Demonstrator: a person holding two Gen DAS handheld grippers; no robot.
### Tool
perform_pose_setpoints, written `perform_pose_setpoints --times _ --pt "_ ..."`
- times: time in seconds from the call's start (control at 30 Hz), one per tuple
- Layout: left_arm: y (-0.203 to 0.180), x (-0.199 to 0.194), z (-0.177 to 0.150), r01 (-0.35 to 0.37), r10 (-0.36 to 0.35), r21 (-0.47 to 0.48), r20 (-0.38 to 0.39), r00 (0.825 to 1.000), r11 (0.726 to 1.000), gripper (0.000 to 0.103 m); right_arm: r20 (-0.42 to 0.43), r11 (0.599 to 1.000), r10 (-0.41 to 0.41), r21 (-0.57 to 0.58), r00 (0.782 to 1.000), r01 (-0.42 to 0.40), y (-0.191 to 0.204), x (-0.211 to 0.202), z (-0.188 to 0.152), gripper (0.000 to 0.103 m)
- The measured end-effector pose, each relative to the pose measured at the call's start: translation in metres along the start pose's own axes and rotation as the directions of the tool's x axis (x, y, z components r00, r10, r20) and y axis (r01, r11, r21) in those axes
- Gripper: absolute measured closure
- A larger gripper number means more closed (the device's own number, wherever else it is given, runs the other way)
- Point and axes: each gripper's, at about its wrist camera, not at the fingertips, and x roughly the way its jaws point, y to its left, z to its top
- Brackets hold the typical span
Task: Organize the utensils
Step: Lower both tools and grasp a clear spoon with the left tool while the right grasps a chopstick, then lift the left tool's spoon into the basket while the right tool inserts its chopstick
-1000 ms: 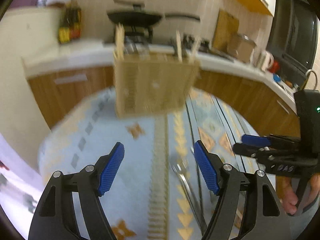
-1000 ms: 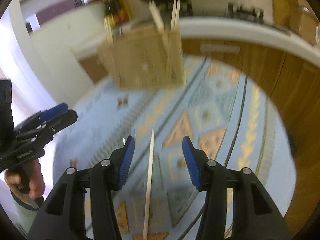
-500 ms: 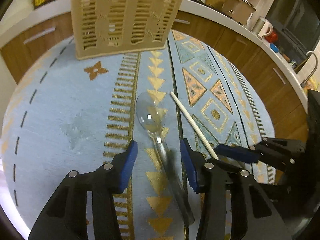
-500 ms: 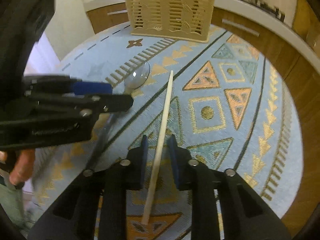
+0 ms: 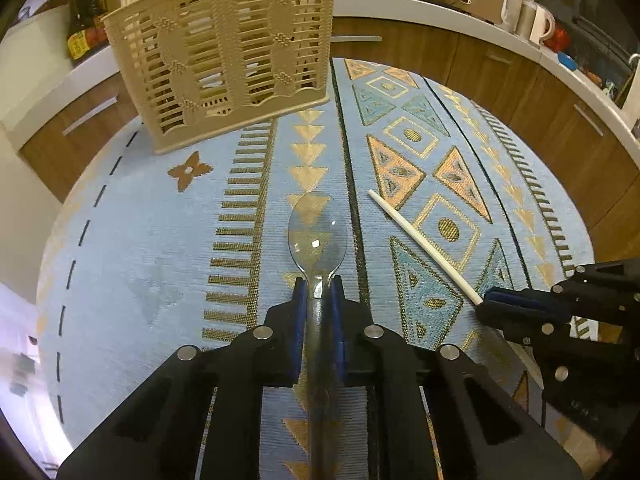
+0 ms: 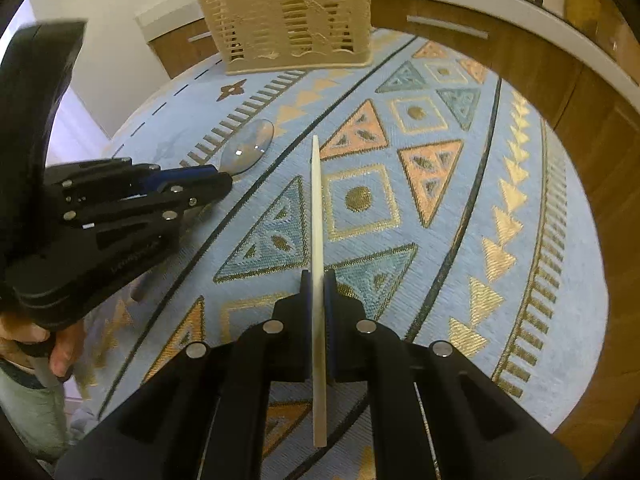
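Both tools have just been closing. Left tool (image 5: 318, 284) now clamps the neck of the clear spoon (image 5: 317, 232), where a second ago its jaws stood wide with nothing gripped. Right tool (image 6: 319, 276) pinches the pale chopstick (image 6: 317, 208), which earlier lay loose between the pads. Both utensils rest on the blue patterned table (image 5: 140, 240); lift toward the slatted basket (image 5: 224, 52) looks next.

Left view alone shows chopsticks already standing in the basket. Right view alone shows the person's hand (image 6: 36, 344).
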Motion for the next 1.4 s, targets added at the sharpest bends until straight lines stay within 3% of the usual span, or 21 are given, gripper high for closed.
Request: perform_pose_setpoints --times 0.1,0.2,0.23,0.4,0.43,0.47,0.53,0.63,0.77,0.87,0.93,0.97,1.03,1.17,1.23,1.27,1.3,1.4 --pt "0.009 -0.002 0.0 0.047 -0.048 -0.017 -0.006 0.999 0.999 0.093 -0.052 0.998 0.064 0.023 0.997 -0.063 -0.007 0.004 0.011 0.096" --pt "0.017 -0.005 -0.002 0.086 -0.086 -0.038 -0.005 0.996 0.996 0.093 -0.12 0.995 0.104 0.015 0.987 -0.103 -0.008 0.01 0.028 0.08" --pt "0.019 -0.006 -0.003 0.09 -0.09 -0.043 -0.003 0.996 0.995 0.093 -0.136 0.994 0.107 0.008 0.985 -0.107 -0.007 0.011 0.034 0.078" --pt "0.027 -0.015 -0.003 0.089 -0.089 -0.044 0.014 0.996 0.995 0.093 -0.215 0.997 0.043 -0.057 0.976 -0.056 0.008 0.024 0.055 0.08" --pt "0.029 -0.016 -0.002 0.091 -0.09 -0.045 0.021 0.996 0.995 0.093 -0.23 0.996 0.018 -0.084 0.973 -0.038 0.013 0.026 0.057 0.091" --pt "0.03 -0.019 -0.002 0.092 -0.091 -0.047 0.028 0.995 0.995 0.093 -0.232 0.993 -0.026 -0.119 0.972 -0.001 0.019 0.028 0.058 0.099" --pt "0.035 -0.026 -0.001 0.102 -0.099 -0.056 0.052 0.994 0.993 0.093 -0.235 0.988 -0.066 -0.153 0.97 0.031 0.026 0.031 0.058 0.099" --pt "0.044 -0.036 0.003 0.108 -0.101 -0.07 0.095 0.99 0.992 0.093 -0.224 0.989 -0.031 -0.145 0.974 -0.001 0.03 0.029 0.061 0.099" --pt "0.062 -0.068 0.02 0.101 -0.081 -0.081 0.218 0.973 0.992 0.093 -0.095 0.988 0.078 -0.128 0.992 -0.09 0.035 0.001 0.075 0.099" --pt "0.074 -0.099 0.044 0.095 -0.062 -0.082 0.342 0.938 0.992 0.093 0.081 0.981 0.119 -0.165 0.99 -0.104 0.039 -0.037 0.097 0.099" --pt "0.079 -0.117 0.063 0.074 -0.037 -0.072 0.422 0.906 0.995 0.093 0.199 0.977 0.155 -0.176 0.968 -0.12 0.04 -0.06 0.115 0.099" --pt "0.082 -0.129 0.076 0.065 -0.027 -0.063 0.474 0.88 0.996 0.093 0.247 0.977 0.16 -0.181 0.956 -0.117 0.039 -0.069 0.123 0.099" --pt "0.085 -0.143 0.089 0.047 -0.012 -0.052 0.531 0.847 0.998 0.093 0.359 0.977 0.158 -0.193 0.92 -0.093 0.038 -0.087 0.139 0.099" --pt "0.088 -0.152 0.123 -0.04 0.065 -0.053 0.623 0.779 0.998 0.093 0.488 0.981 0.157 -0.175 0.859 -0.08 0.029 -0.108 0.169 0.099" --pt "0.093 -0.154 0.132 -0.024 0.059 -0.061 0.657 0.751 0.998 0.093 0.552 0.984 0.149 -0.168 0.82 -0.065 0.025 -0.113 0.183 0.099" --pt "0.099 -0.154 0.138 0.003 0.044 -0.067 0.69 0.722 0.998 0.093 0.594 0.986 0.138 -0.154 0.793 -0.057 0.021 -0.117 0.192 0.099" --pt "0.102 -0.156 0.141 0.015 0.041 -0.073 0.706 0.707 0.997 0.093 0.629 0.988 0.13 -0.143 0.767 -0.05 0.02 -0.118 0.2 0.099" --pt "0.113 -0.147 0.155 0.035 0.054 -0.105 0.735 0.676 0.994 0.093 0.687 0.991 0.122 -0.125 0.716 -0.048 0.017 -0.117 0.219 0.099"
